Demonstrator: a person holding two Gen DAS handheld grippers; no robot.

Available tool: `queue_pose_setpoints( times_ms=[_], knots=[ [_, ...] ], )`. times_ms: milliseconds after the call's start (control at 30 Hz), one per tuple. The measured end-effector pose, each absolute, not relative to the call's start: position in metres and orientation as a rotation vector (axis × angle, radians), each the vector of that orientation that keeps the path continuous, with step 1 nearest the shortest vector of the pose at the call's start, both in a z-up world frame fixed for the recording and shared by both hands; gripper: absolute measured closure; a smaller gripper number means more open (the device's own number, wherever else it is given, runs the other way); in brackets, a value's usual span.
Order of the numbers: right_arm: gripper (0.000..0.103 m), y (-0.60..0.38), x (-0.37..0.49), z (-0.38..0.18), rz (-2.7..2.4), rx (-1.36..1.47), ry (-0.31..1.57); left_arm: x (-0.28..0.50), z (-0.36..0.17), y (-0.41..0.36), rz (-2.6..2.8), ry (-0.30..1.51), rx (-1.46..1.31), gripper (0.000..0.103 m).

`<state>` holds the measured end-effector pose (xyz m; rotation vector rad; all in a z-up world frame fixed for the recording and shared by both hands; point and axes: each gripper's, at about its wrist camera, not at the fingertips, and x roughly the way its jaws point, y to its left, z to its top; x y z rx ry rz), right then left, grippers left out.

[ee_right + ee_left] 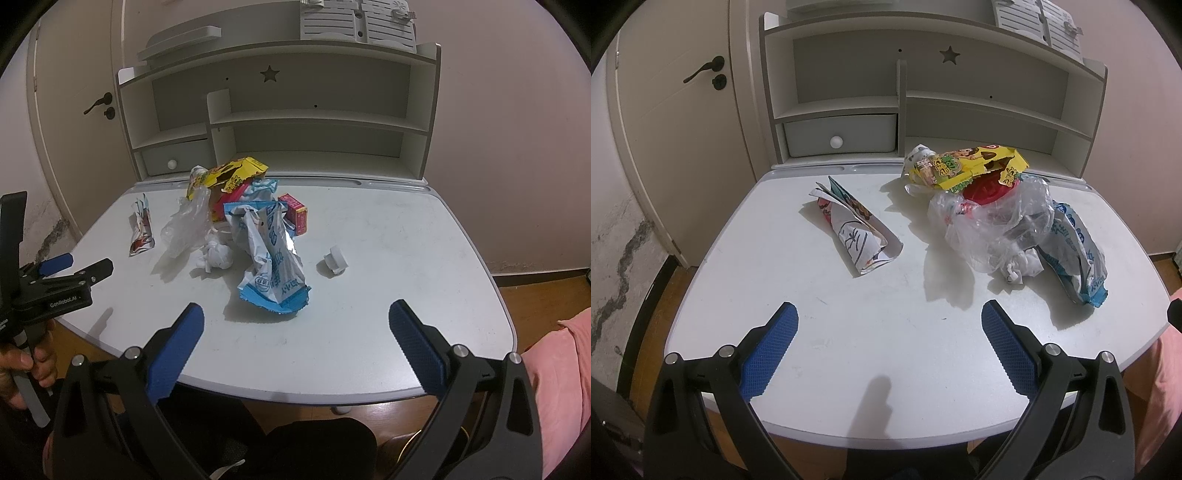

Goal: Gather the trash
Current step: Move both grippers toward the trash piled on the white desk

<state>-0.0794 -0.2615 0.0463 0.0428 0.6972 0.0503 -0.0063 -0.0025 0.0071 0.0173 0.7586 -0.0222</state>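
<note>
Trash lies scattered on the white table (pixel 849 332). Left wrist view: the left claw (pixel 889 325) hangs spread wide and empty over the near edge at 6 o'clock. A folded printed paper (pixel 855 225) lies alone toward 11 o'clock. At 1 o'clock a yellow snack box (pixel 971 164) rests on a clear plastic bag (pixel 993 221), with a crumpled tissue (pixel 1021 267) and a blue-white wrapper (pixel 1078 254) beside it.

Right wrist view: the right claw (pixel 295 325) is likewise spread, gripping nothing. The blue-white wrapper (pixel 275 266) lies at 12 o'clock, a small red box (pixel 297 214) just behind it, a white cap (pixel 334 260) alone at 1 o'clock. The left claw (pixel 77 265) shows at 9 o'clock.
</note>
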Motion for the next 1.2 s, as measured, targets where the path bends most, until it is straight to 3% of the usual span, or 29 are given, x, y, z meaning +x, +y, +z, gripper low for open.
queue_pose_setpoints(
  times_ms=[1200],
  knots=[
    [0.006, -0.2612, -0.0803, 0.0475, 0.049, 0.037, 0.697, -0.0034, 0.0086, 0.0021, 0.004, 0.773, 0.012, 0.006]
  ],
)
